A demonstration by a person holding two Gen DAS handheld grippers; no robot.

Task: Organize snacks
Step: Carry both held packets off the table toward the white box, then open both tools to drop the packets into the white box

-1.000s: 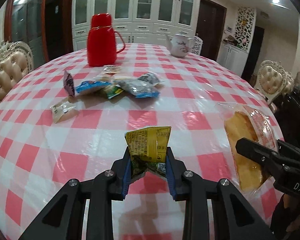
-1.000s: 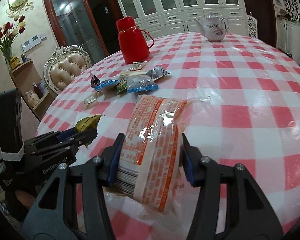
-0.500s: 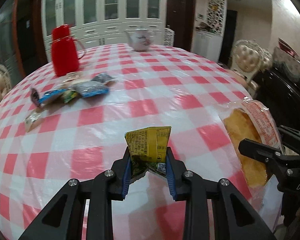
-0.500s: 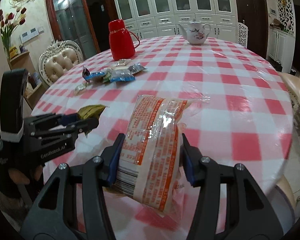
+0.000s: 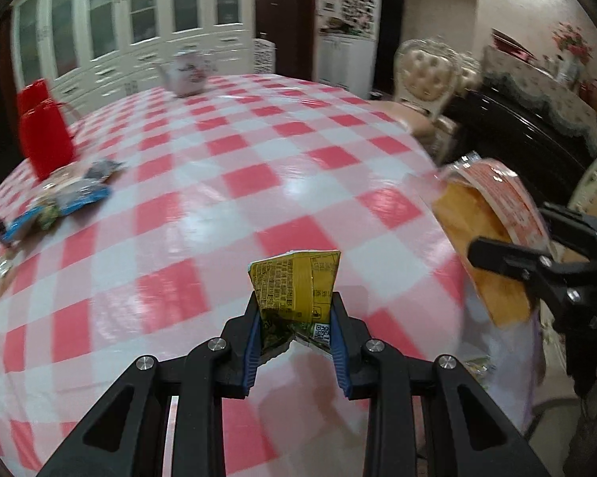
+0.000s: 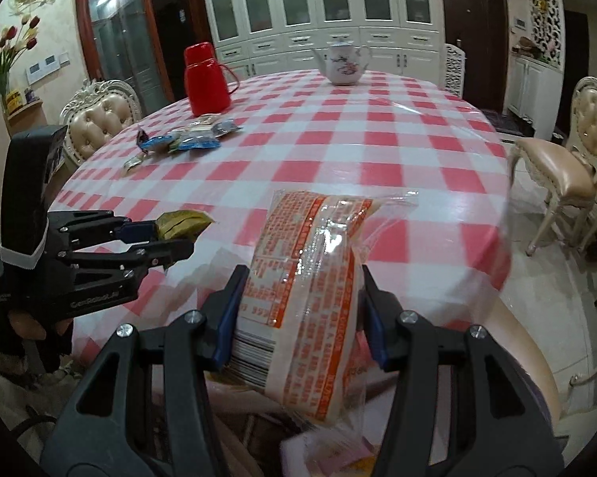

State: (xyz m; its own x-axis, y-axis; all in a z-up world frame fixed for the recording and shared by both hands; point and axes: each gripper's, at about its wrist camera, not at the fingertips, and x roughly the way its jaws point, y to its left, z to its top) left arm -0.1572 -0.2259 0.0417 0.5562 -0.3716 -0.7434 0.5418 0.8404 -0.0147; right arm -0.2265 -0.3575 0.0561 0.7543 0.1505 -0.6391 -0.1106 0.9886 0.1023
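Observation:
My left gripper [image 5: 294, 310] is shut on a small yellow snack packet [image 5: 296, 282], held above the near edge of the table; it also shows in the right wrist view [image 6: 181, 224]. My right gripper [image 6: 302, 286] is shut on a large clear bread bag with orange print [image 6: 310, 278], held past the table's near edge; the bag shows at the right of the left wrist view [image 5: 493, 230]. A pile of several small snack packets [image 6: 191, 139] lies at the table's far left, near the red flask.
The round table has a red-and-white checked cloth [image 6: 358, 151]. A red thermos flask [image 6: 205, 79] and a white teapot [image 6: 342, 61] stand at the back. Cushioned chairs stand at the left [image 6: 99, 119] and right [image 6: 576, 159]. Something pale lies below my right gripper [image 6: 338, 453].
Both grippers have pulled back from the table toward its near edge and swung right, still holding their snacks. The snack pile now lies farther off to the left.

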